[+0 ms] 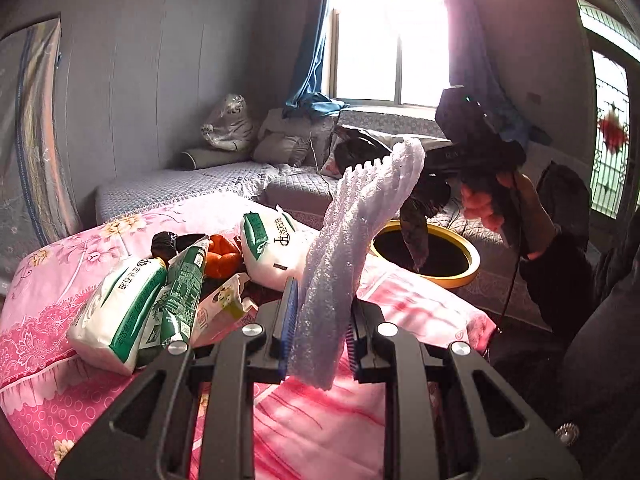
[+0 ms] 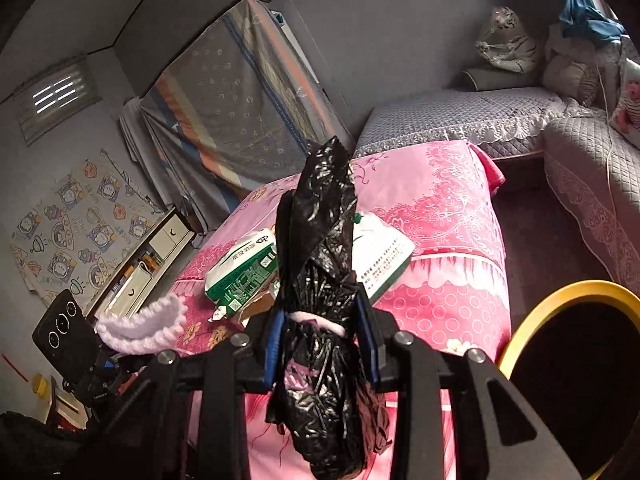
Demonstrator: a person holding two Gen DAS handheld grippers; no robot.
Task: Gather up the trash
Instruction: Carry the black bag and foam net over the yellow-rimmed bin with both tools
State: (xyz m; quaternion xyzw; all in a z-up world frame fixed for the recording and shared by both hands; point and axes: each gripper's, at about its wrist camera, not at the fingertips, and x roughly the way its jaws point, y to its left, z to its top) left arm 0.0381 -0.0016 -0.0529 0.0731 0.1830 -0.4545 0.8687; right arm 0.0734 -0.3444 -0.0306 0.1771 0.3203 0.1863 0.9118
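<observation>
The left gripper (image 1: 318,336) is pinched tight on a white foam net sleeve (image 1: 356,240), which stands up out of its blue pads above the pink floral tablecloth (image 1: 52,312); the right gripper (image 2: 324,344) clamps a crumpled black plastic bag (image 2: 324,264) between its pads, the bag jutting up past the fingers and drooping below them; a yellow-rimmed bin (image 2: 532,320) sits just right of it; tissue packs (image 1: 120,312) and orange peel (image 1: 222,256) lie on the table beyond.
</observation>
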